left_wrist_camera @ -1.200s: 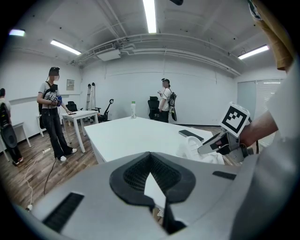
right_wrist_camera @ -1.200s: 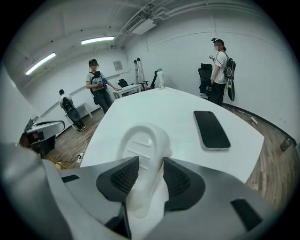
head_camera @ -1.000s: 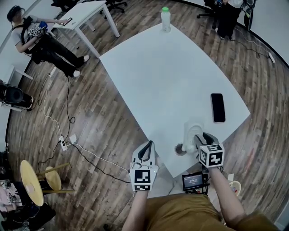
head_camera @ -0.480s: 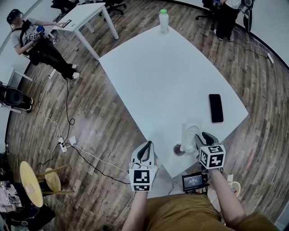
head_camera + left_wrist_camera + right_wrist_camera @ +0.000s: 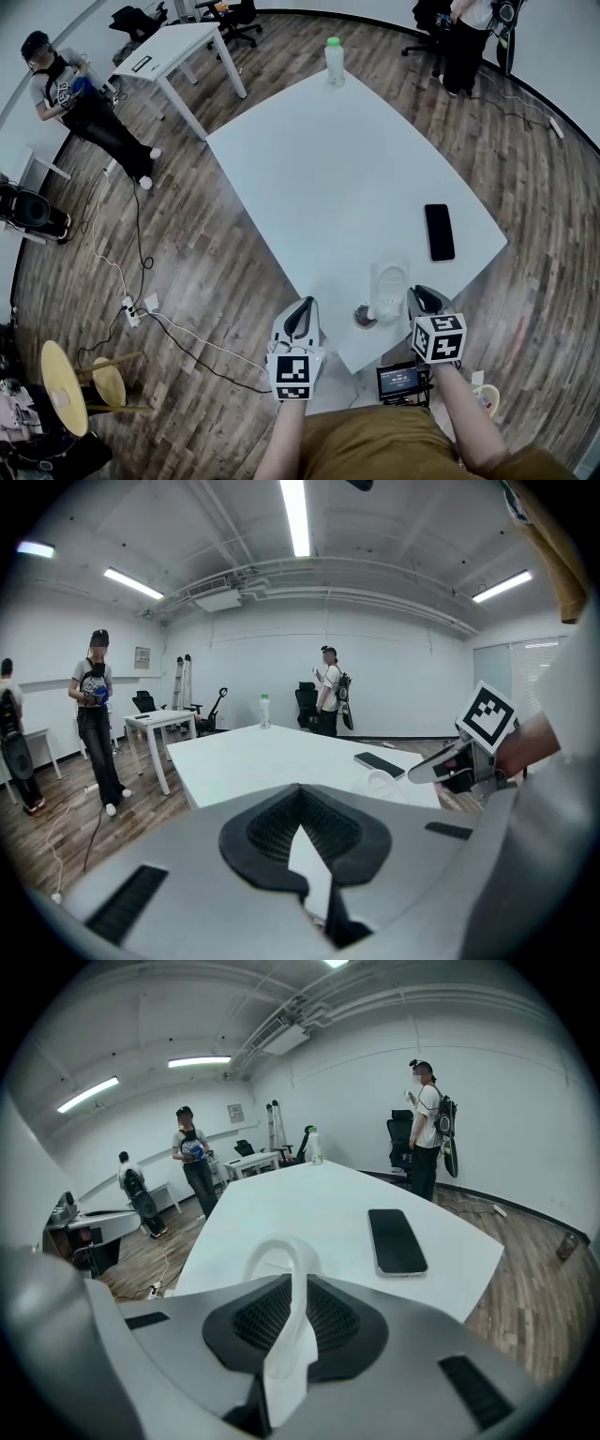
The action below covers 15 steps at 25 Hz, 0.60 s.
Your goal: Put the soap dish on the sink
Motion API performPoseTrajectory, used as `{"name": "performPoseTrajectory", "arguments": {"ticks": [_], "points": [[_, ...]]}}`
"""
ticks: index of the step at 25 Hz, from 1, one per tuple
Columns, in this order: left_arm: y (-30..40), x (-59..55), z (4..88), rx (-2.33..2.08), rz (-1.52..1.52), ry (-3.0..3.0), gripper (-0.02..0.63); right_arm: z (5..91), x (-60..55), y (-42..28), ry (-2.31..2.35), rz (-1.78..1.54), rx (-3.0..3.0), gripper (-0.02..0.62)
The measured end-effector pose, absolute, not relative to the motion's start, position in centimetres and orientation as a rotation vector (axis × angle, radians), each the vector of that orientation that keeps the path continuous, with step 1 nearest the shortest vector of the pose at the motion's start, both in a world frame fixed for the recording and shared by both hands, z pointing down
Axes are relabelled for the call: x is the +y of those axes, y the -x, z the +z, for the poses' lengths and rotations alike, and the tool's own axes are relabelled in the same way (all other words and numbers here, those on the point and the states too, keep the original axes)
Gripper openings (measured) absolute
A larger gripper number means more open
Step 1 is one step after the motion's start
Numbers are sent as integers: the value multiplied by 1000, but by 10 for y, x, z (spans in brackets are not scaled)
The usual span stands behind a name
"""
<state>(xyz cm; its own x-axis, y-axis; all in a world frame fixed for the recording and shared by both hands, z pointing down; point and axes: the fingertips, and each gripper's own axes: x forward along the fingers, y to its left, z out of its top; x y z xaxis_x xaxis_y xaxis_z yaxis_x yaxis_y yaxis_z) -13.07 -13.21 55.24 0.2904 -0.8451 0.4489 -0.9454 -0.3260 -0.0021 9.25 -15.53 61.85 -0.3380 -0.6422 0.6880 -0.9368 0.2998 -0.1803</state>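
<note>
The right gripper (image 5: 292, 1321) is closing its jaws on the white soap dish (image 5: 388, 283), which is pinched between the pads at the near corner of the white table (image 5: 328, 169) (a phone (image 5: 438, 232) lies close by). The left gripper (image 5: 301, 314) hovers just off the table's edge, its jaws pressed together on nothing.

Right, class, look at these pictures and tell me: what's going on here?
A person stands at the near corner of a white table with a hand-held claw in each hand. The right claw is closing on the white soap dish, whose rim sits between its jaws, close to the table's edge. The left claw is shut with nothing in it, held just off the table's edge. A dark phone lies further along the table.
</note>
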Motion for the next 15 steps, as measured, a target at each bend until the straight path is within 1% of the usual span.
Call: {"name": "performPoseTrajectory", "arguments": {"ticks": [2,3,9,15], "points": [[129,-132,547,-1650,538,-2306,8,611,-154,-94,-1408,760,-2101,18],[128,-132,545,-1654,535,-2309,8,606,-153,-93,-1405,746,-2121,9],[124,-131,532,-1667,503,-2319,8,577,-152,-87,-1399,681,-2213,9],[116,-134,499,-1690,406,-2358,8,539,-150,-86,-1419,614,-2326,9]]}}
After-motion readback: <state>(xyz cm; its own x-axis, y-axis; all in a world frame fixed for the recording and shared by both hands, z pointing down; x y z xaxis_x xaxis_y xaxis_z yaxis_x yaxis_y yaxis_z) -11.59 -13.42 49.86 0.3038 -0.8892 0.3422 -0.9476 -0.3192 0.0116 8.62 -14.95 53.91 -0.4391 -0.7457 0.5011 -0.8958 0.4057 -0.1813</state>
